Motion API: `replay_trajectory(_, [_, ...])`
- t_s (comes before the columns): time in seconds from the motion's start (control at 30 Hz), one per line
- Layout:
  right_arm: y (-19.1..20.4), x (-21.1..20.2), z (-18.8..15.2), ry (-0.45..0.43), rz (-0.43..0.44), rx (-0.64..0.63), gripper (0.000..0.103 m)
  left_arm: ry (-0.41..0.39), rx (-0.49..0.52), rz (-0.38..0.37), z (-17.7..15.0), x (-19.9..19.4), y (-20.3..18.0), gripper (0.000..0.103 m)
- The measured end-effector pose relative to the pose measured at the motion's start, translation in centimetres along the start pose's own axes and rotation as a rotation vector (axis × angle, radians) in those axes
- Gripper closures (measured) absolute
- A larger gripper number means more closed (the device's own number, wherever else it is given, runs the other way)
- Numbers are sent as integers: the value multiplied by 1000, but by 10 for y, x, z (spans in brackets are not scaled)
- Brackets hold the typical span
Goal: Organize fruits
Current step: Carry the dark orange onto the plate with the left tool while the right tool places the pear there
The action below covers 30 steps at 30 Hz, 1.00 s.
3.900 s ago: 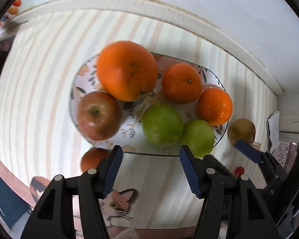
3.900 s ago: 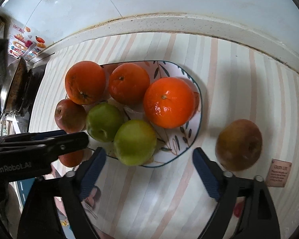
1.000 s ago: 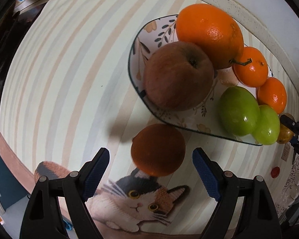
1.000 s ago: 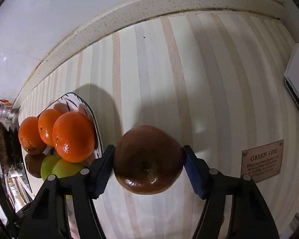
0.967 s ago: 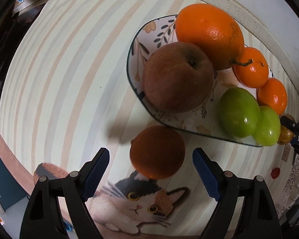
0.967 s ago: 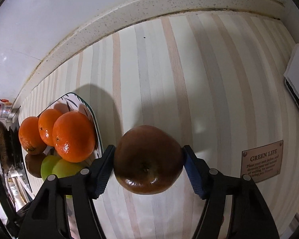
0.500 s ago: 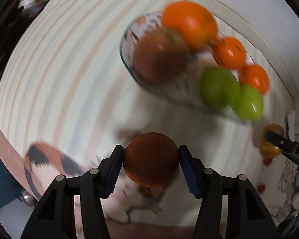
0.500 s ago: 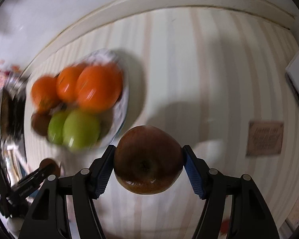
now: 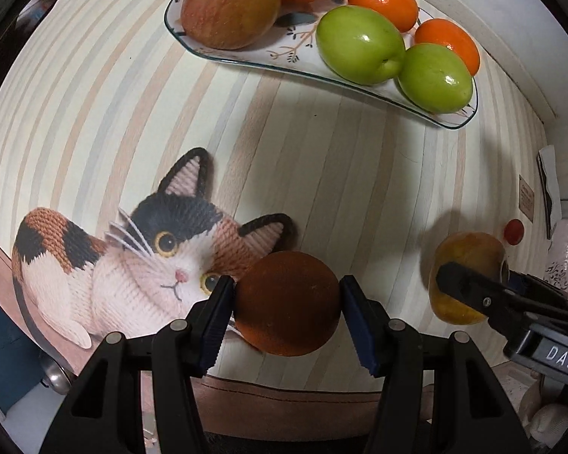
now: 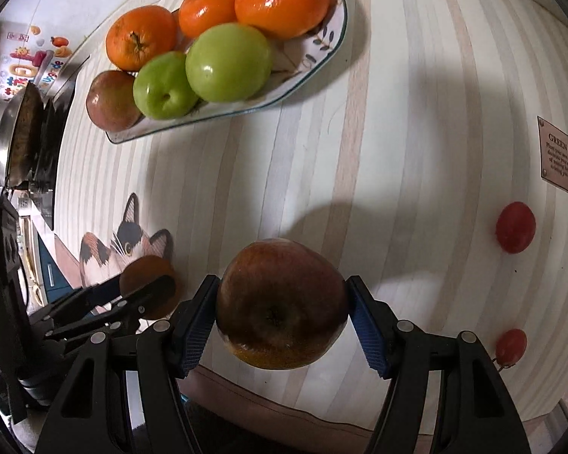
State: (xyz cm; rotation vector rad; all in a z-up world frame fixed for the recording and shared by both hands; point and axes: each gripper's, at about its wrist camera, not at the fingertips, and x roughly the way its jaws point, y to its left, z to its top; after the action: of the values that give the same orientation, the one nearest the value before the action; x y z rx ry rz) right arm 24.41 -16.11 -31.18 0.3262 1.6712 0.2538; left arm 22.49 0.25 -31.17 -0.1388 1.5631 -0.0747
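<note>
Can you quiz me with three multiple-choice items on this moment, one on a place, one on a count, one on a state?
1. Where does the left gripper hold its orange?
A. inside the plate
B. over the cat picture's edge
C. beside the brown label

2. How many green fruits lie on the plate?
A. one
B. two
C. four

3. What is the state of the right gripper?
A. open and empty
B. shut with nothing in it
C. shut on an apple

Key: 1 B, the orange overlaps the cat picture, well short of the plate. 2 B, two green fruits sit side by side. 3 C, both fingers press the apple.
</note>
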Motion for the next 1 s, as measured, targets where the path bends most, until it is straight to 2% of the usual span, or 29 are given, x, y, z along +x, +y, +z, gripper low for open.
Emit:
replay_trajectory(0.17, [-10,-1,-4,2,9,6,33,-3,21,5,4,-2,-18,49])
replay_trajectory(0.2, [-22,-9,-1,1,17,11,33,-11,27,4,3,-6,-23,49])
replay_trajectory(0.3, [-25,-26,8,-26,51,27,34,-49,49,-1,8,-24,-32,49])
replay_trajectory(0.4, [-23,-54,29,-77,96,36,34,-96,43,-43,22,-51,-38,49])
replay_trajectory(0.6, [4,-113,86,-219,109,-44,34,-201,-28,-131,84,-118,-16,49])
replay_trajectory(0.73, [25,-118,124,-257,58,-97,33,-244,-71,-107,136,-138,14,49])
replay_trajectory(0.83, [41,-105,144,-244,27,-123,34,-237,-87,-59,168,-131,38,49])
replay_trajectory(1.0, [52,-80,166,-209,-30,-150,33,-149,-131,-30,207,-96,68,49])
